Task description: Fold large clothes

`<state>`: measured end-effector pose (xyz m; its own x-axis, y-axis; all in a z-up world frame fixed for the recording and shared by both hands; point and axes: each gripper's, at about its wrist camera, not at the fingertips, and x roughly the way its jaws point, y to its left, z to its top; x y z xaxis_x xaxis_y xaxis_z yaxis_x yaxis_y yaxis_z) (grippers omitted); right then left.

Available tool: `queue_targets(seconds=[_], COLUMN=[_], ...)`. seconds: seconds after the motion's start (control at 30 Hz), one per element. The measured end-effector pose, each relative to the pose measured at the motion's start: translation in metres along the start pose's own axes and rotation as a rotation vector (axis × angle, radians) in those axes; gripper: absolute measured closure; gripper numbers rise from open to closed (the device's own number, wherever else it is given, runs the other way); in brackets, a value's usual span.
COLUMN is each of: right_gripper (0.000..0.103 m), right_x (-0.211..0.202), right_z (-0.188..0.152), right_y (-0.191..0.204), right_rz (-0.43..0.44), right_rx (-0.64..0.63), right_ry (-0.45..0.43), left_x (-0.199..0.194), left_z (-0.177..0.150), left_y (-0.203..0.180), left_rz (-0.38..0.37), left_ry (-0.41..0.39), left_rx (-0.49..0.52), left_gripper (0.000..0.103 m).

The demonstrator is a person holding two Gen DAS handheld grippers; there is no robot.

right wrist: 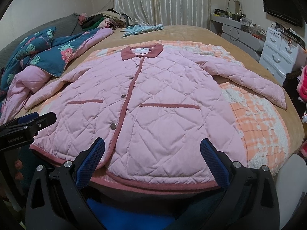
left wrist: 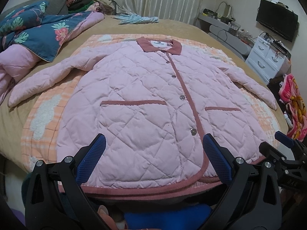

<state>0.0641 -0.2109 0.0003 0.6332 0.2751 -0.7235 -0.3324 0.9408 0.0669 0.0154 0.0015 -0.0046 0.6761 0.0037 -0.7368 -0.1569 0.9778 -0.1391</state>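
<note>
a bedroom, with a tan bed (left wrist: 172,25) carrying an orange checked blanket (left wrist: 46,118). on it a pink quilted jacket (left wrist: 138,99) lies flat, buttoned, front up, sleeves spread left and right, hem at the near edge. left claw (left wrist: 153,159) and right claw (right wrist: 152,159) hover open and empty over the hem. the jacket looks soft, puffy and light; a sleeve cuff (right wrist: 276,94) or hem corner seems the best hold.

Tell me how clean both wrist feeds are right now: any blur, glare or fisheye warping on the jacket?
Left wrist view: sharp, evenly lit, no glare; the pink jacket bulges from fisheye bending, corners vignetted black, the open left gripper crisp. Right wrist view: equally sharp and soft-lit; the bed edge curves strongly, the open right gripper is in focus and the television is cut by the dark rim.
</note>
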Motion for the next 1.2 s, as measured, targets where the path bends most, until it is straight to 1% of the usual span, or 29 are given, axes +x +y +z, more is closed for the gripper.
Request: queue_targets(seconds=[0.2, 0.7, 1.0, 1.2], right_gripper=[0.004, 0.004, 0.004, 0.004], right_x=[0.010, 0.035, 0.059, 0.079], right_z=[0.018, 0.058, 0.078, 0.092], right_y=[-0.004, -0.013, -0.017, -0.020], right_rz=[-0.013, -0.019, -0.024, -0.033], right_rx=[0.009, 0.037, 0.048, 0.052], right_ry=[0.008, 0.002, 0.011, 0.021], left_x=[0.011, 0.040, 0.065, 0.090], left_z=[0.010, 0.036, 0.065, 0.087], left_y=[0.007, 0.017, 0.013, 0.007], left_rz=[0.004, -0.007, -0.019, -0.025], left_ry=[0.020, 0.039, 0.035, 0.070], left_rx=[-0.013, -0.039, -0.036, -0.027], left_gripper=[0.008, 0.008, 0.008, 0.008])
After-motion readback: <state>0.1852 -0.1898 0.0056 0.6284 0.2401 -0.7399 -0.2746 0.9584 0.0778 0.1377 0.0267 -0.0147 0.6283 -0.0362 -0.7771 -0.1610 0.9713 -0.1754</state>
